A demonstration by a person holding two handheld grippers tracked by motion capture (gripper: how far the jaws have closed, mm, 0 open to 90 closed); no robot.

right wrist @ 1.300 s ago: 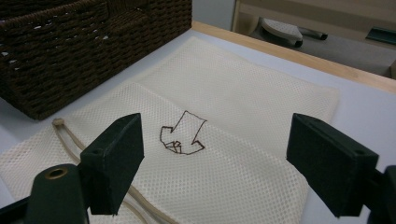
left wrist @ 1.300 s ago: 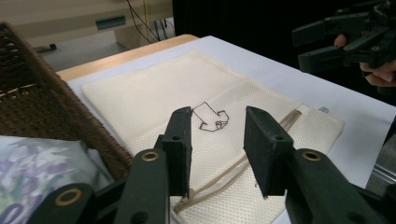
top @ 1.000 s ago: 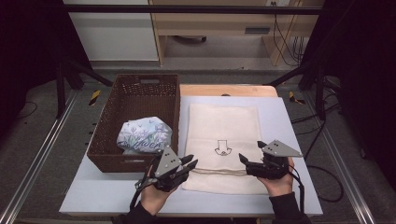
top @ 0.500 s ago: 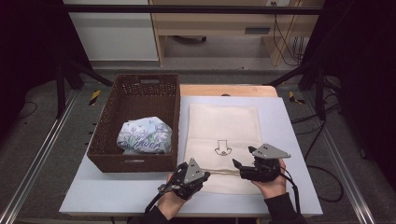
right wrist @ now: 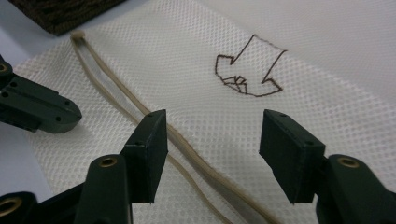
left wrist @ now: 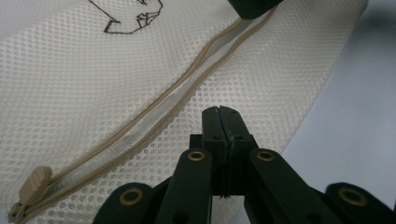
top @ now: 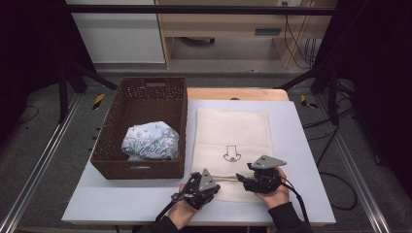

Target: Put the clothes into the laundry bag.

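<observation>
High view first, going left to right: a brown wicker basket (top: 141,127) sat on the left part of the table (top: 301,145), and inside it was a crumpled floral cloth bundle (top: 150,141), pushed toward the near right corner. Just right of the basket lay the cream mesh laundry bag (top: 233,131), flat on the table, with a little arrow-shaped stitched mark (top: 232,154) near its front half.

Both grippers were down at the near end of that bag. The left gripper (top: 204,184) was over the bag's near left corner with its jaws pinched fully together; in the left gripper view (left wrist: 221,116) the tips sat on the mesh just beside the zipper line (left wrist: 187,93), and I couldn't tell if any fabric was actually caught between them. The zipper pull (left wrist: 35,184) was off at the bag's corner, well clear of those tips.

The right gripper (top: 245,178) was a bit further right, jaws partway apart and just closing in. In the right gripper view (right wrist: 212,154) they straddled the mesh with the zipper running right past the left jaw, pads not pressing on anything yet.
</observation>
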